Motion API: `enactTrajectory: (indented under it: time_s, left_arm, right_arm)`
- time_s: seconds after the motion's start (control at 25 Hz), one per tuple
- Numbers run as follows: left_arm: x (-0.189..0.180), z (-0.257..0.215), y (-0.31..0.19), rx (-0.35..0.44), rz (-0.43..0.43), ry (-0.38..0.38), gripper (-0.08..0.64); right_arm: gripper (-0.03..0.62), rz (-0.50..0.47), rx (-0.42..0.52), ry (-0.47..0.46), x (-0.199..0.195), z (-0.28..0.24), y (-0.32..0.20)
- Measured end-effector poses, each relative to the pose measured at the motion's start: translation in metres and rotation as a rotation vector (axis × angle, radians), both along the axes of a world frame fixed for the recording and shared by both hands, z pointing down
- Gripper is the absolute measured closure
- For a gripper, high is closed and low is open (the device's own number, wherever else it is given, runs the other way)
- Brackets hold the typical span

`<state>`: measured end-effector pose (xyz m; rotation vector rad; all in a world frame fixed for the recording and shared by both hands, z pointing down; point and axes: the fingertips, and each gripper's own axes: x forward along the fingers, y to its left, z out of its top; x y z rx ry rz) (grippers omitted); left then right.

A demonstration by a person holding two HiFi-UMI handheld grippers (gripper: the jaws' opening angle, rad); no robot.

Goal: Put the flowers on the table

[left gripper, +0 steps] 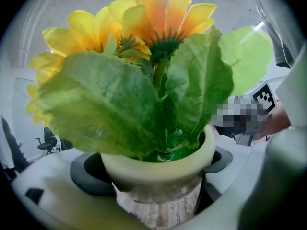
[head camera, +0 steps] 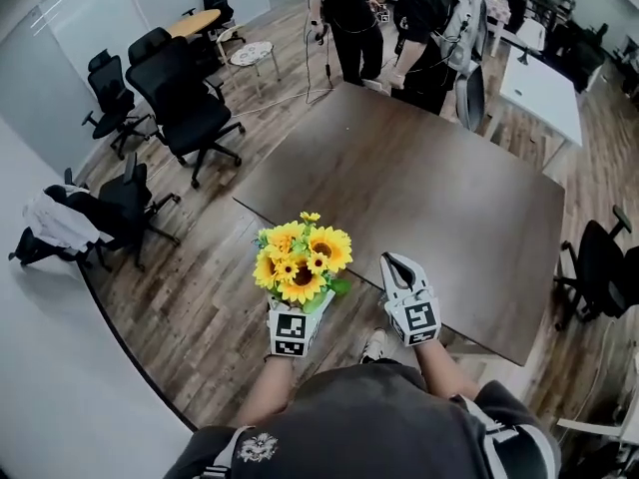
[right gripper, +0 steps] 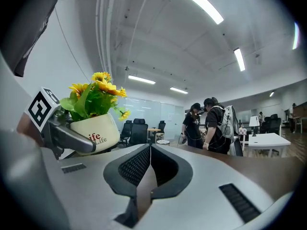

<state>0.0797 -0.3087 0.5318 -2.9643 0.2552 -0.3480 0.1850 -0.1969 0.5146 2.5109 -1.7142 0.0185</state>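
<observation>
Left gripper view, flowers (left gripper: 144, 95) between left tongs (left gripper: 156, 169)

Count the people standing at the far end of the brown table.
2. A person in black stands beyond the table's far corner, and a person with a light backpack stands beside them on the right. More may be farther back, too small to tell.
</observation>
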Motion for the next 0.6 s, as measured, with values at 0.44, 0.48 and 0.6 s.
enactTrajectory:
  time_s: [0.44, 0.48, 0.6]
  left_arm:
    - [0.13, 0.021, 0.015, -0.01, 0.094, -0.044, 0.017]
    - [0.144, 0.023, 0.018, -0.01, 0.1, -0.048, 0.017]
    - [0.169, 0.03, 0.023, -0.009, 0.129, -0.062, 0.017]
  right_arm:
    - [0.569, 0.079, -0.026, -0.023, 0.118, 0.018, 0.024]
    - [0.568, 0.083, -0.029, -0.029, 0.13, 0.02, 0.029]
    - [0.568, 0.094, -0.036, -0.043, 0.146, 0.028, 0.036]
